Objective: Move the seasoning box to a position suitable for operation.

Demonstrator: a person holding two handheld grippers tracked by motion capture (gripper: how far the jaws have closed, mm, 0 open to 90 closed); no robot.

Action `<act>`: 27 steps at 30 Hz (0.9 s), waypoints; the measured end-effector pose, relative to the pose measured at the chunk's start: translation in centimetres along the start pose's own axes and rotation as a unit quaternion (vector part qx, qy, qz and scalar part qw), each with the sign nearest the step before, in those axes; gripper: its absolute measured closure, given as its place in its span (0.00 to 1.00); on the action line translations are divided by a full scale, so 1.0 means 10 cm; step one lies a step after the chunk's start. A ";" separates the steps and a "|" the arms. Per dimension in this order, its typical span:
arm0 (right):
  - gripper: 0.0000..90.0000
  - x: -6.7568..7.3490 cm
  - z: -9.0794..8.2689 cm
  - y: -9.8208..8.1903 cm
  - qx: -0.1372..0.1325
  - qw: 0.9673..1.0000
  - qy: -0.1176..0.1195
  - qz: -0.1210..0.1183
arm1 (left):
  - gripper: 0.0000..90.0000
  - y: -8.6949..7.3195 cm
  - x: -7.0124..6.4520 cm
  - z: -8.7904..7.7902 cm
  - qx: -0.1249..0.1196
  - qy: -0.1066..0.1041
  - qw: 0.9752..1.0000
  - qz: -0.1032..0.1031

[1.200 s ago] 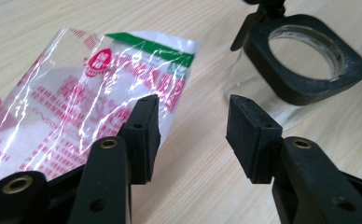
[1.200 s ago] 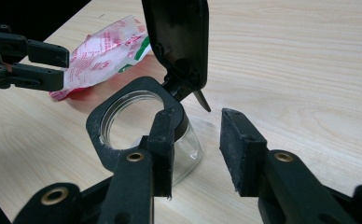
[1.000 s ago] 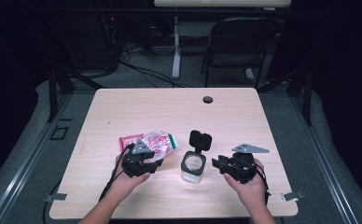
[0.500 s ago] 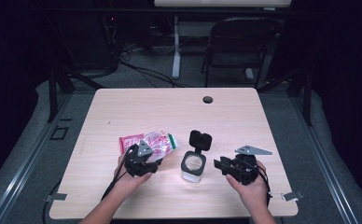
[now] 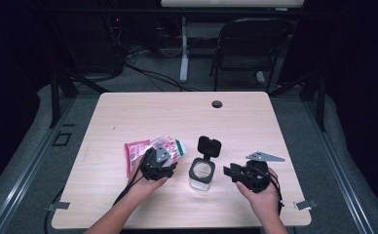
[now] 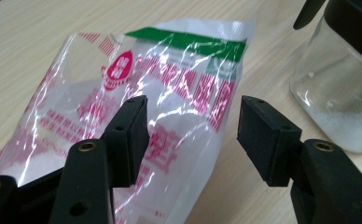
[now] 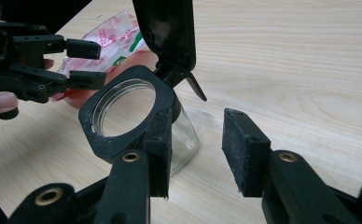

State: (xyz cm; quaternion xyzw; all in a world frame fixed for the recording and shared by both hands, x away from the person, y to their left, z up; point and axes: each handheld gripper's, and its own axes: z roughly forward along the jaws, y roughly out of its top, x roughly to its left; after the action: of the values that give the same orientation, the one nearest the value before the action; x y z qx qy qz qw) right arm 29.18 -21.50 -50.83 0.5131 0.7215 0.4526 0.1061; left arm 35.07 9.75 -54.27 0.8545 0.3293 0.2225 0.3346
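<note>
Left gripper point(image 6: 193, 140): jaws spread, just been opening; the bag point(image 6: 170, 93) lies past and under them, one pad over the plastic, the other over bare wood, nothing pinched. In the high view my left gripper point(image 5: 159, 163) sits on the near end of the bag point(image 5: 138, 151), left of centre on the worktop point(image 5: 177, 112).

Right gripper point(image 7: 195, 149): jaws spread, nothing between them. Left pad stands just beside the jar point(image 7: 132, 121); whether it touches I cannot tell. From above, my right gripper point(image 5: 240, 173) is just right of the jar point(image 5: 201, 171).

Jar: clear glass, black collar, upright, some white grains at the bottom. Its lid point(image 7: 167, 28) is flipped up on the far side, hinged open.

Bag: clear plastic, pink print, green band at the far end, lying flat and crinkled, near the jar's left side, apart from it.

Farther off: a round hole point(image 5: 217, 104) in the worktop near the back edge; a chair point(image 5: 248, 48) on the floor beyond
</note>
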 end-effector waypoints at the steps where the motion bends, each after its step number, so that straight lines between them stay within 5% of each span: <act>1: 0.70 0.00 0.00 0.00 0.000 1.000 0.001 0.000 | 0.48 0.01 -0.01 0.02 0.001 0.003 1.000 0.000; 6: 0.70 -0.02 -0.01 0.00 0.001 1.000 0.001 0.002 | 0.49 0.09 -0.06 0.09 0.011 0.010 1.000 0.015; 18: 0.70 -0.02 -0.02 0.00 -0.001 1.000 0.003 0.003 | 0.57 0.05 0.05 0.00 0.003 0.020 1.000 -0.009; 27: 0.70 -0.01 -0.01 -0.01 0.000 1.000 0.003 0.002 | 0.79 0.03 0.07 -0.05 -0.005 0.016 1.000 -0.022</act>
State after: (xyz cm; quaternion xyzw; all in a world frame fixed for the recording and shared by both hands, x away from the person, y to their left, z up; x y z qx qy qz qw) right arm 29.10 -21.61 -50.85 0.5129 0.7208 0.4548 0.1029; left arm 35.38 10.30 -53.65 0.8418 0.3521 0.2299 0.3385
